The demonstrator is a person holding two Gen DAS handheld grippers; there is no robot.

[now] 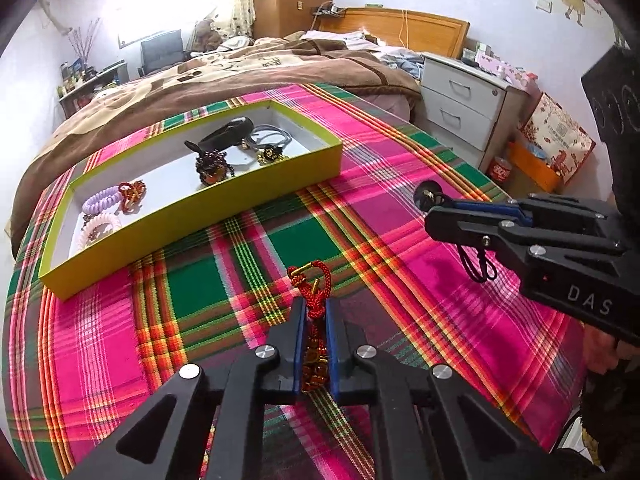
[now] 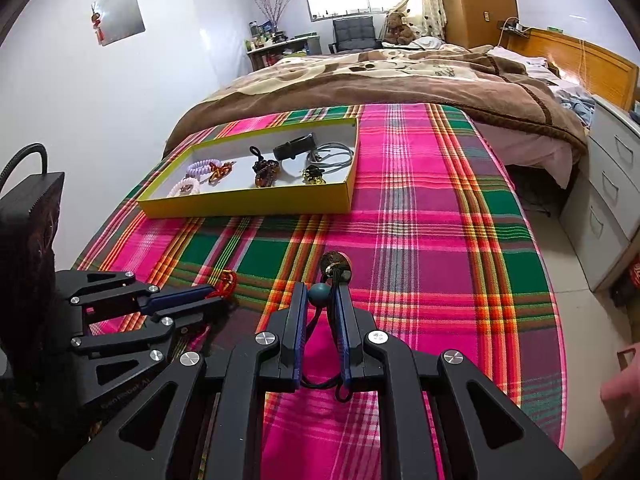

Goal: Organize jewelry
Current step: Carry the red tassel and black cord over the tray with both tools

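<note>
Both grippers loaded, both short of the yellow box [image 1: 192, 216] on the plaid cloth [image 1: 248, 248]. Left gripper [image 1: 316, 320] has its jaws clamped on a red knotted cord charm [image 1: 314, 286]: knot and gold loops stick out past the tips, amber beads sit back between the pads, all of it on the near side of the box. Right gripper [image 2: 322, 300] is closed on a black cord pendant [image 2: 336, 266], near side of the box and off toward its right end; a teal bead [image 2: 320, 293] sits between the tips, the dark round disc hangs beyond them, and a slack loop of cord trails behind the pads. The box already holds coiled hair ties [image 1: 102, 208], a small red knot [image 1: 132, 196], a dark beaded piece [image 1: 212, 166], a black band [image 1: 228, 134], grey elastic loops [image 1: 270, 138] and a gold trinket [image 1: 272, 156]. Handling guess: both pieces are light and floppy, so free ends will swing and can snag the box wall. Cord is soft and grips fine; beads look hard and smooth, likely to slip. Best hold is on the knot or the cord next to a bead, not on the bead. Free floor is mid-box, between the red knot and the beaded piece.
</note>
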